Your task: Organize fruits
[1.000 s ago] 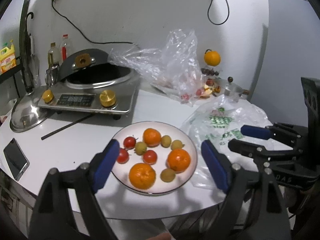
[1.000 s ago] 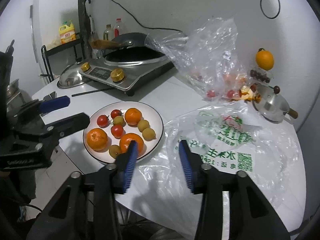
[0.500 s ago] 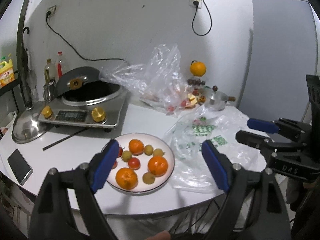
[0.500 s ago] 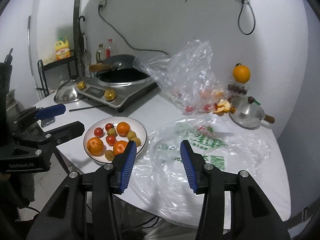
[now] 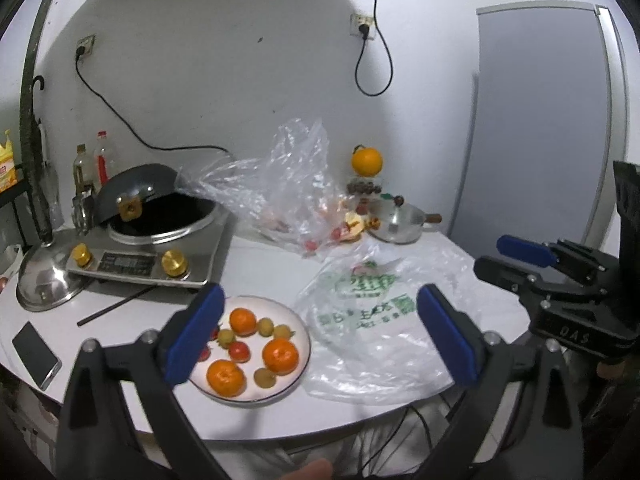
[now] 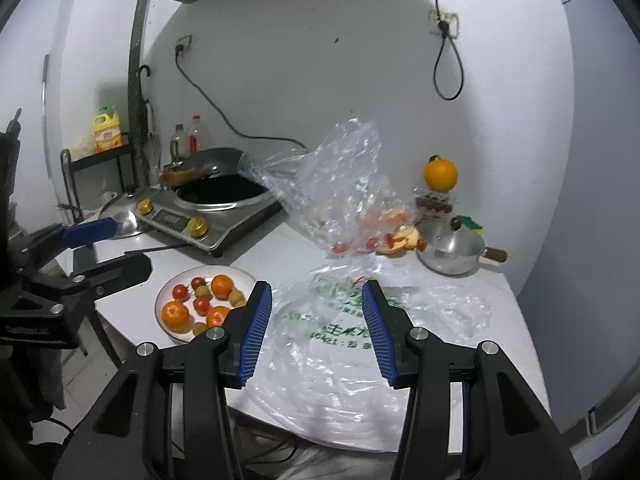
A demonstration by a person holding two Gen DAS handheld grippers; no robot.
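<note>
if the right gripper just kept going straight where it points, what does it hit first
Most likely the flat printed plastic bag on the table, lying dead ahead between the open fingers of the right gripper; exact depth is hard to judge through the fisheye.

Ahead of left gripper [image 5: 318,334], white round plate [image 5: 298,364]: three orange mandarins [image 5: 280,356], three red cherry tomatoes [image 5: 239,351], four small yellow-green fruits [image 5: 265,326].

Fruit [image 5: 280,355] on plate [image 5: 301,330]; printed bag [image 5: 372,320] right of it, cooker [image 5: 160,256] behind left
</note>
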